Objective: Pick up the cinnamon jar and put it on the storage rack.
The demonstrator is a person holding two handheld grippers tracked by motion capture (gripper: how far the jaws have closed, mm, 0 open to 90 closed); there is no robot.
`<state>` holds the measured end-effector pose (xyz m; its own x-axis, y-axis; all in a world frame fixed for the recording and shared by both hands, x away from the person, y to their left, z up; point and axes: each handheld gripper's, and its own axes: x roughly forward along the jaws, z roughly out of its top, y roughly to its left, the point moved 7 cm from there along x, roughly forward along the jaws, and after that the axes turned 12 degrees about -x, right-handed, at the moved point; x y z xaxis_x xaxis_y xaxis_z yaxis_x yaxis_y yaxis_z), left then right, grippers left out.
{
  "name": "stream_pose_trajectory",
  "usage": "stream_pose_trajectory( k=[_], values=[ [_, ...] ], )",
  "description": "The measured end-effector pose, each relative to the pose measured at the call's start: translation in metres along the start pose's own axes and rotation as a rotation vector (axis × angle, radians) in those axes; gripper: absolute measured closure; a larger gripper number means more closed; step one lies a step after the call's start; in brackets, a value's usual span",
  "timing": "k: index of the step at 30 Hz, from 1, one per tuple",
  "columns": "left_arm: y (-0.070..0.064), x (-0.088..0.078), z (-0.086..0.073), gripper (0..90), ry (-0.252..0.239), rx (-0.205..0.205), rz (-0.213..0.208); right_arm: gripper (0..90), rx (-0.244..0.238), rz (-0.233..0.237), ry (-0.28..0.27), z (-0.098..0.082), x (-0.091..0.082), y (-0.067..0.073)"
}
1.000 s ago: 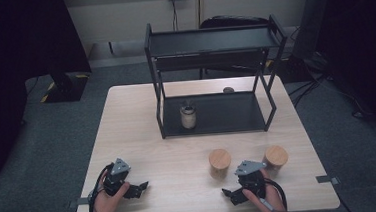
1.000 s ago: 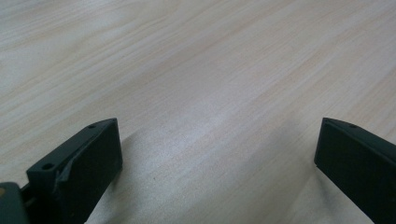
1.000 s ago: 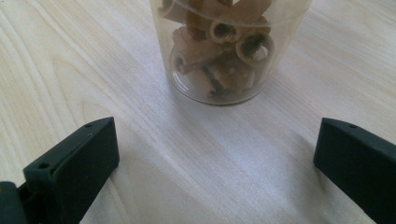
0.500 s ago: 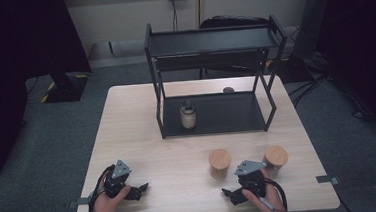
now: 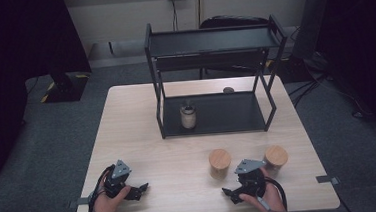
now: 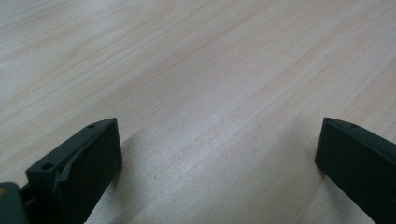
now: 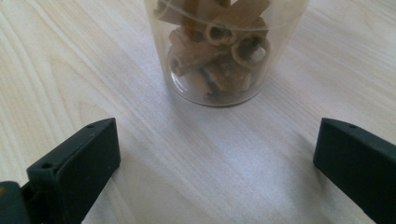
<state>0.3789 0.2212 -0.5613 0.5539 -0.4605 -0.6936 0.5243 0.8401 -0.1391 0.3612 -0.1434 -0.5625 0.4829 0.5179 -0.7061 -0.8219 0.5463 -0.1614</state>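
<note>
Two clear jars with round wooden lids stand near the table's front right: one jar (image 5: 220, 163) toward the middle, the other jar (image 5: 276, 156) farther right. My right gripper (image 5: 230, 192) rests low just in front of the nearer one. In the right gripper view that jar (image 7: 224, 46) shows tube-shaped tan pieces inside, a little ahead of the wide-open right gripper (image 7: 217, 135) and outside its jaws. My left gripper (image 5: 140, 189) sits at the front left. The left gripper (image 6: 217, 135) is open over bare wood.
A black two-tier rack (image 5: 211, 41) stands at the back of the wooden table (image 5: 137, 124). A third small jar (image 5: 189, 117) sits on the left of its lower shelf. A small dark round object (image 5: 228, 89) lies behind the rack.
</note>
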Motion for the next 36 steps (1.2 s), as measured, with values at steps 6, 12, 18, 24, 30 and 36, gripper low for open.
stream_pose_trajectory(
  k=[6, 12, 18, 24, 30, 36],
  values=[
    [0.000, 0.000, 0.000, 0.1, 0.000, 0.000, 0.000, 1.2, 0.017, 0.009, -0.018, 0.004, -0.001, -0.002],
    [0.000, 0.000, 0.000, 0.1, 0.000, 0.000, 0.000, 1.3, 0.027, 0.007, -0.058, 0.017, -0.001, -0.005],
    [0.000, 0.000, 0.000, 0.1, 0.000, 0.000, 0.000, 2.4, 0.026, -0.001, -0.075, 0.024, 0.003, -0.007],
    [0.000, 0.000, 0.000, 0.1, 0.000, 0.000, 0.000, 6.6, 0.020, -0.009, -0.100, 0.031, 0.006, -0.009],
    [0.000, 0.000, 0.000, 0.1, 0.000, -0.001, 0.000, 12.7, 0.019, -0.018, -0.118, 0.036, 0.010, -0.011],
    [0.000, 0.000, 0.000, 0.1, 0.000, 0.000, 0.000, 16.6, 0.019, -0.021, -0.145, 0.041, 0.014, -0.013]
  ],
)
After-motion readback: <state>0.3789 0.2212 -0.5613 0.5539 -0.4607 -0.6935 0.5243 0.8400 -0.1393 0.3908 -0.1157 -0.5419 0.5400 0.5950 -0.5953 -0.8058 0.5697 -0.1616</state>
